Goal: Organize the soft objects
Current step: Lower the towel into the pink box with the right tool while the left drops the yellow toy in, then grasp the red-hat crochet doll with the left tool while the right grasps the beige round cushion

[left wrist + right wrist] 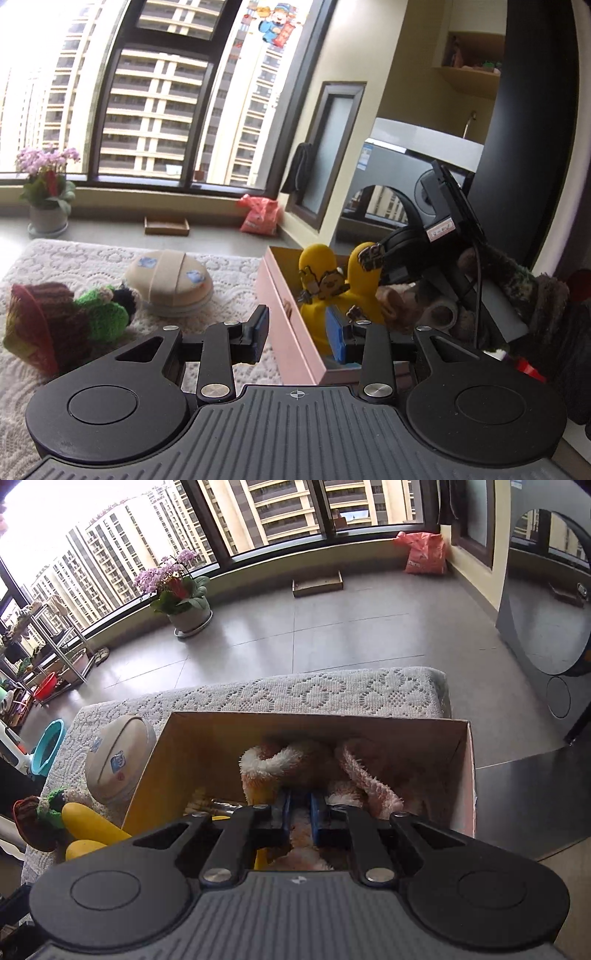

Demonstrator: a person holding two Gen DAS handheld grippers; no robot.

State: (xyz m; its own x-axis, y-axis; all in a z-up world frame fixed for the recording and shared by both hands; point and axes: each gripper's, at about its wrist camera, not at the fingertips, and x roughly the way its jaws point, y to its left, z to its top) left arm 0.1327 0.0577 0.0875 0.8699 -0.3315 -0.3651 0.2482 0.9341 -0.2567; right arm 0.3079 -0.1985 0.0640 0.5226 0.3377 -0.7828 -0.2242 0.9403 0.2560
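On a lace-covered table [332, 690] by the balcony window: one open pink cardboard box [466, 768], serving as the bin for soft items.

Item 1. Fluffy peach-and-white plush toy [295, 760], inside the box. The right gripper [300, 814] is clenched on its fur, blue pads drawn close together with pile showing between them; it reaches down into the box, most likely to seat the toy low so it takes less room.

Item 2. Yellow soft toy with cartoon patches [332, 291], standing against the box's near wall, partly over the rim. The left gripper [301, 338] is released, jaws spread wide and holding nothing; one finger lies outside the pink wall, the other just in front of this toy, which suggests a hand free for the next pick.

Item 3. Round beige cushion with blue patches [170, 284], on the lace outside the box, not yet stored.

Item 4. Crocheted doll, green and dark red [70, 317], lying on its side beside the cushion, not yet stored.

Judged status: sorting partway done; two pieces remain out.
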